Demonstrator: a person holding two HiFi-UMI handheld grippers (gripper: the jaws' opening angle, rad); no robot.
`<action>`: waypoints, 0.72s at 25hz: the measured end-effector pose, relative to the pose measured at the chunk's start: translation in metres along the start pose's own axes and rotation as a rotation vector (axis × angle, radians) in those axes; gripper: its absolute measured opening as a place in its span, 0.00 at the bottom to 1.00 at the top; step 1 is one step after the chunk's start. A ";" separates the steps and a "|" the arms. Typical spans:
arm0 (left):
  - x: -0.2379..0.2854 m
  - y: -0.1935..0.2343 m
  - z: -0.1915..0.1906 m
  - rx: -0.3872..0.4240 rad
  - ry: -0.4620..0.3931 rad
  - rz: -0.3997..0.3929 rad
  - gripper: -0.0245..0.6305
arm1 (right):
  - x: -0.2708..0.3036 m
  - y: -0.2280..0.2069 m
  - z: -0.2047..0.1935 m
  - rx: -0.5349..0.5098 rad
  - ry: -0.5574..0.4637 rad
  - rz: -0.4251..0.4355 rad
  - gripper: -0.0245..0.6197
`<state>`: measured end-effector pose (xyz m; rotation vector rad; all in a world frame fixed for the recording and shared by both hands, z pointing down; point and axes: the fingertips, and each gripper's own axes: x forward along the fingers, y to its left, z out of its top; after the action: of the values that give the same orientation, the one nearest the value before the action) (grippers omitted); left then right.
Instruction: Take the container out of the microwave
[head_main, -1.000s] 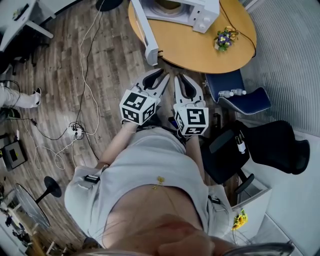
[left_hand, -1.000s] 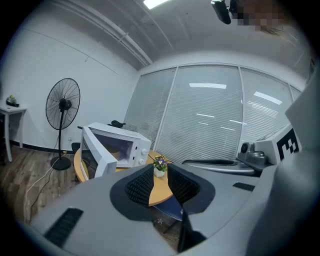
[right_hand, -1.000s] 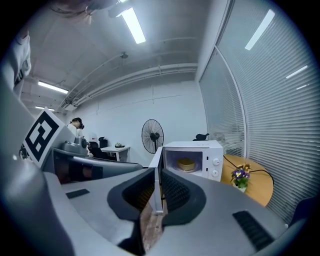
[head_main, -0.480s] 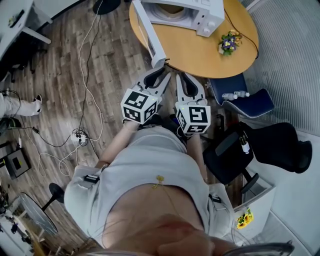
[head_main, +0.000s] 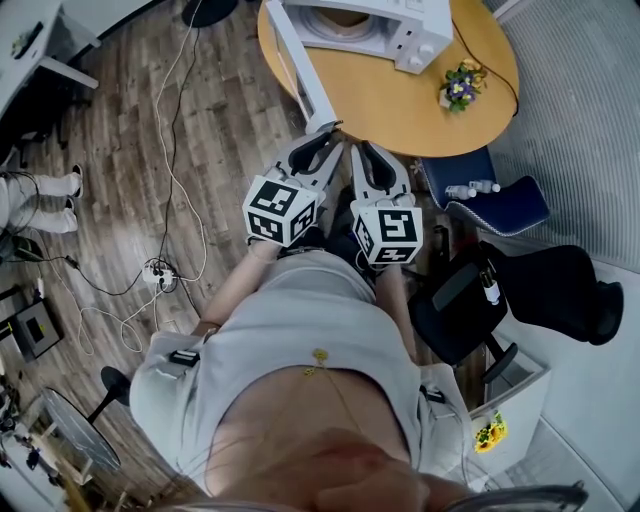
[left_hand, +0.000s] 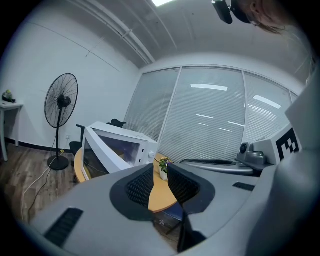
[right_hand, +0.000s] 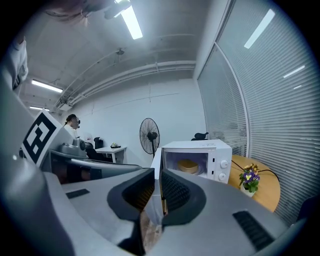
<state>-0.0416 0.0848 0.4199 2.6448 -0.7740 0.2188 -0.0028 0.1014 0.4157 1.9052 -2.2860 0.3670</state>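
Nearer the table (head_main: 400, 100) than a second ago, both grippers, tips now at its near edge in the head view; pose otherwise unchanged.

Left gripper (left_hand: 160, 174): jaws narrow, a slim gap between the ribbed pads, nothing held, only tabletop visible through the gap. Right gripper (right_hand: 156, 179): jaws narrower, barely a slit, likewise empty, aimed toward the edge of the open door (head_main: 300, 75).

Beyond the jaws: microwave (right_hand: 223, 155) on the far side of the round table, door swung wide to the left, cavity exposed. Inside, on the cavity floor: container (right_hand: 189, 166), round, tan, low-walled, well apart from both grippers. Right of the microwave: small flower pot (right_hand: 249, 180) near the table's right edge. Farther out: standing fan (right_hand: 150, 136) by the far wall, blue chair (head_main: 500, 210) at the near right of the table.

Handling, as judged: probably light and stiff, a shallow dish or lidded box. Material not discernible, contents unknown, possibly warm. Best hold likely on the near side wall or rim, one jaw on each side, requiring a far wider opening than at present. Alternatively, both grippers on opposite sides. Smooth wall likely slippery against the pads, so level carriage advisable on the way out past the door.
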 end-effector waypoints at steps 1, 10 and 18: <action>0.002 0.001 0.001 -0.003 0.000 0.001 0.17 | 0.002 -0.002 0.001 -0.005 -0.002 0.001 0.12; 0.039 0.002 0.015 -0.071 -0.017 0.005 0.17 | 0.028 -0.038 0.012 0.012 -0.009 0.012 0.13; 0.082 0.003 0.043 -0.103 -0.025 0.033 0.17 | 0.064 -0.082 0.031 0.013 -0.016 0.047 0.13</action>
<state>0.0277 0.0257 0.4020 2.5437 -0.8150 0.1507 0.0673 0.0185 0.4102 1.8691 -2.3479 0.3753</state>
